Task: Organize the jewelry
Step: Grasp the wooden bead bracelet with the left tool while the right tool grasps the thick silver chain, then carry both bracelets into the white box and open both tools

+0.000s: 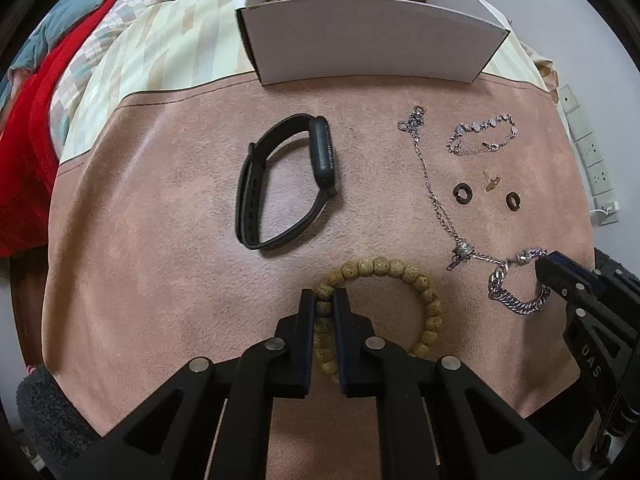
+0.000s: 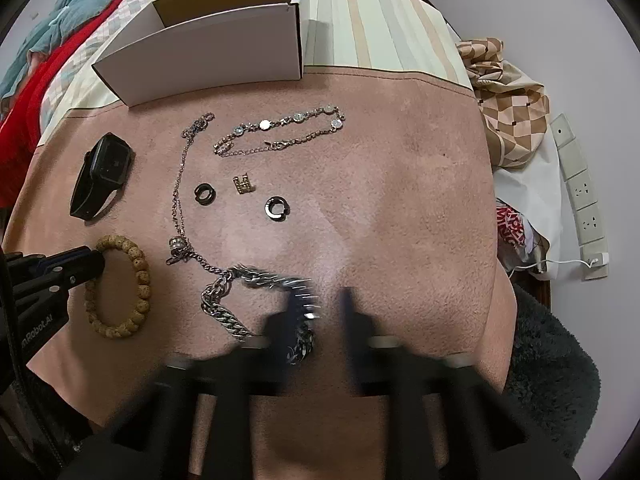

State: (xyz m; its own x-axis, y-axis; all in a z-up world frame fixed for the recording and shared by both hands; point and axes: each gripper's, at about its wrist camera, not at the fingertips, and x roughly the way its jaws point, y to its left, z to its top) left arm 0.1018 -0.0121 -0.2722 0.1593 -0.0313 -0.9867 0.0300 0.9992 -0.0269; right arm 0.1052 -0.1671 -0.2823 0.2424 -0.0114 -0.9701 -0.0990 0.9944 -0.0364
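My left gripper [image 1: 323, 300] is shut on the tan bead bracelet [image 1: 428, 300], which lies on the pink mat; it also shows in the right wrist view [image 2: 140, 280]. My right gripper [image 2: 316, 304] is blurred, its jaws apart around part of the heavy silver chain bracelet [image 2: 224, 316], also seen in the left wrist view [image 1: 516, 304]. A thin chain necklace [image 2: 178, 184], a jewelled bracelet [image 2: 280, 128], two black rings [image 2: 204, 192] [image 2: 275, 208], a gold earring [image 2: 244, 184] and a black smartwatch [image 1: 288, 180] lie on the mat. An open white box [image 1: 368, 44] stands behind.
The pink mat [image 1: 160, 240] lies over a striped cloth [image 2: 380, 32]. Red and teal bedding [image 1: 32, 120] is at the left. A white power strip [image 2: 580, 200] and a checked cloth [image 2: 508, 100] sit at the right.
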